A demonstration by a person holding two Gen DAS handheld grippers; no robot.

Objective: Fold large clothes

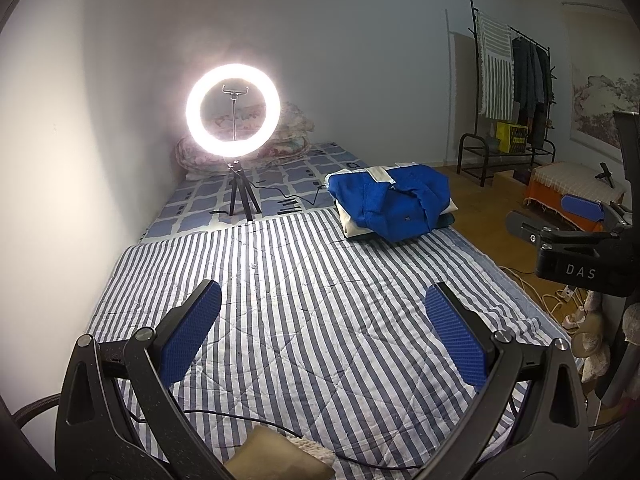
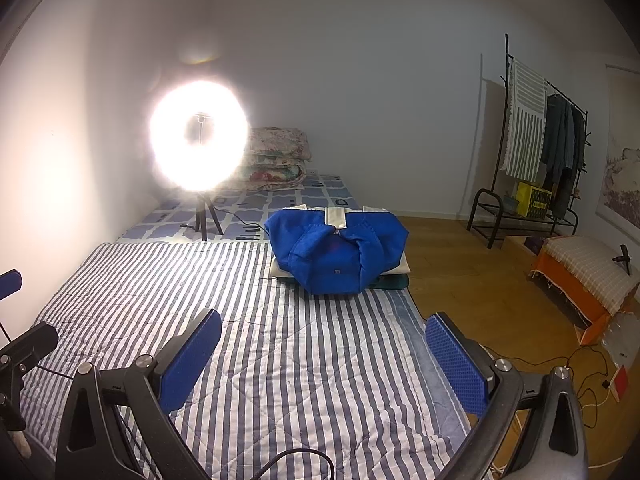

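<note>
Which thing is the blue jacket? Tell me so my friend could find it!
Find the bed with the striped quilt. Look to its far right side, past the bright ring light, where folded clothes sit in a small pile. The blue jacket is on top, bright blue with a pale collar, above a cream layer and a dark green one.

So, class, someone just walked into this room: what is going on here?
A person holds a pair of tongs in each hand above a striped quilt on a bed. Both the left tongs and the right tongs are open and hold nothing. A folded blue garment sits on a small pile of other folded clothes at the quilt's far edge. A lit ring light stands behind, on the bed.
</note>
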